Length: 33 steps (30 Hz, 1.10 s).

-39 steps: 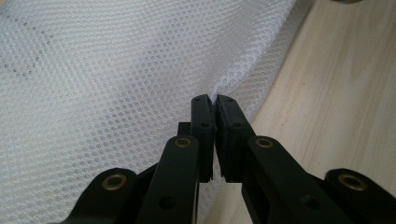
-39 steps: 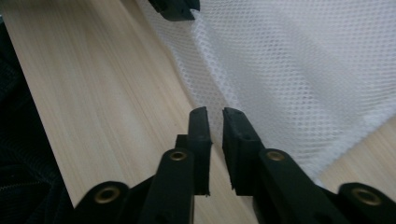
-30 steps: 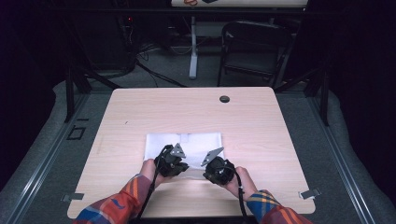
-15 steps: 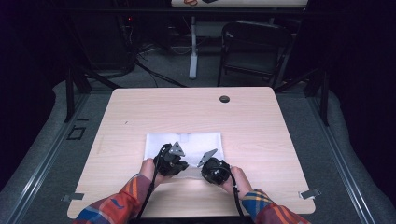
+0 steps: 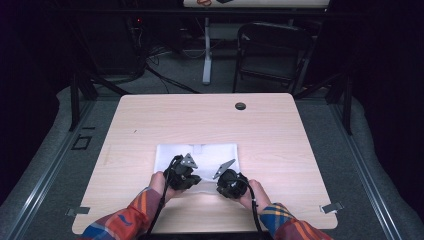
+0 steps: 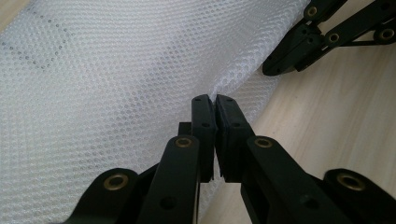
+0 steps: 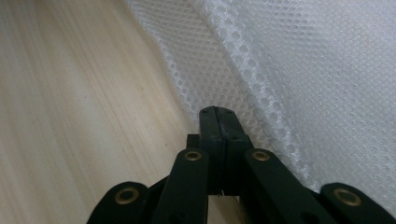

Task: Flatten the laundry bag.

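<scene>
White mesh sheet [image 5: 197, 159] lies at lower centre of the table [image 5: 150, 120]. Left gripper [image 5: 186, 176] pinches the sheet's near edge, jaws clamped; right gripper [image 5: 226, 181], just right of it, is clamped on that edge too.

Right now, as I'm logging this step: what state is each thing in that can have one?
White mesh sheet: lying flat on the table, near edge pinched up at two spots.
Left gripper: jaws shut on the sheet's near edge.
Right gripper: jaws shut on the sheet's near edge.
Folding chair: unfolded, standing beyond the table.
Table: sheet lies on its near middle.
</scene>
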Motion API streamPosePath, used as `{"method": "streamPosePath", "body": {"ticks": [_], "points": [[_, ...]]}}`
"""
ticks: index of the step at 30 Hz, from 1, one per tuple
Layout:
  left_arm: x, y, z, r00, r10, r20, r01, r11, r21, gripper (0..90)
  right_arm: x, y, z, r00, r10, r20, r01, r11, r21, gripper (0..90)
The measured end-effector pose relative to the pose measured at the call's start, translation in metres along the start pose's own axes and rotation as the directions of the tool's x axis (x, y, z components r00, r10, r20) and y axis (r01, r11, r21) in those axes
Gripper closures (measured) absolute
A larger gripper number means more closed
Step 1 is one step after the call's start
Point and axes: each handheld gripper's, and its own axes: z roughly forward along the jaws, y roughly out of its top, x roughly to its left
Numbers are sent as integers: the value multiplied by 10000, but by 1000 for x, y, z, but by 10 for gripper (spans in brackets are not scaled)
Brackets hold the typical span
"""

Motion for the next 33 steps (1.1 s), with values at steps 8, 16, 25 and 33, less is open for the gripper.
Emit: {"method": "streamPosePath", "body": {"ticks": [8, 16, 25, 33], "points": [[3, 3, -7, 9996, -264, -36, 263, 9996, -80, 870, 1, -1, 0, 10000, 30, -70, -31, 9999, -111, 900], [8, 9, -14, 9995, -252, -193, 250, 9996, -97, 871, 2, -2, -1, 9998, -157, -149, 158, 9998, 119, 900], [19, 10, -25, 9974, -596, -397, 572, 9966, -596, 871, 2, -3, -2, 9996, -200, -188, 203, 9997, 145, 900], [27, 21, -30, 9962, -546, -685, 491, 9957, -790, 871, 3, -4, -3, 9994, -116, -311, 120, 9998, 151, 900]]}}
